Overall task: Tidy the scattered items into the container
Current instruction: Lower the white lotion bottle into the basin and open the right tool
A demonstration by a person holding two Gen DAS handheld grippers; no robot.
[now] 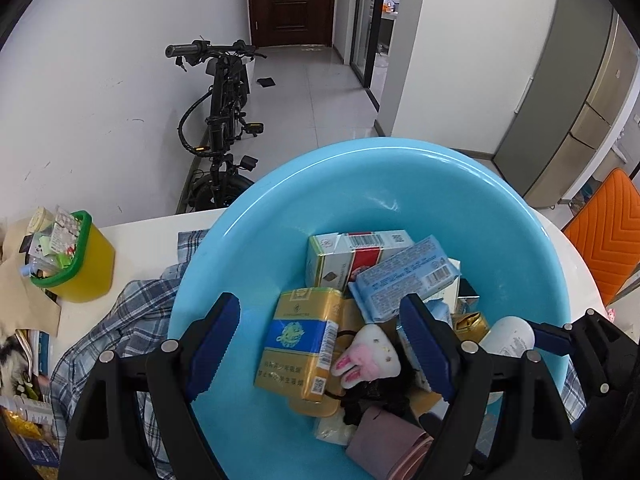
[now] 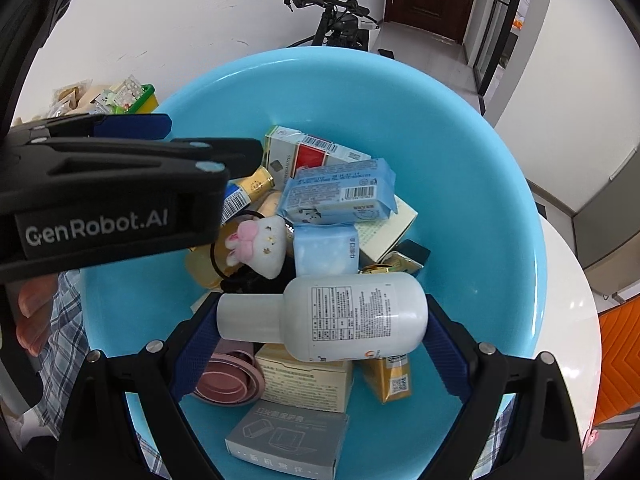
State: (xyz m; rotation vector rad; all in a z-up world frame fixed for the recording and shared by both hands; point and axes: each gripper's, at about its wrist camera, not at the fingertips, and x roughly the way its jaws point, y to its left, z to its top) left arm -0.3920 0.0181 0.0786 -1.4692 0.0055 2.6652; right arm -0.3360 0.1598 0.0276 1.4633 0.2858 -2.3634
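A large light-blue basin [image 1: 360,188] holds several items: a gold-and-blue cigarette box [image 1: 300,344], a blue tissue pack [image 1: 404,276], a white plush bunny [image 1: 370,356]. My left gripper [image 1: 324,344] hangs open and empty over the basin, its fingers either side of the cigarette box. My right gripper [image 2: 320,320] is over the basin [image 2: 480,208] with its fingers on both ends of a white bottle [image 2: 340,316] lying crosswise. The left gripper [image 2: 120,184] also shows in the right wrist view. The right gripper's tip and the bottle [image 1: 510,336] show in the left wrist view.
A yellow bin with a green rim [image 1: 76,264] full of small packets stands on the white table at the left. A plaid shirt [image 1: 120,328] lies under the basin. An orange chair [image 1: 608,240] is at the right. A bicycle [image 1: 220,120] leans on the far wall.
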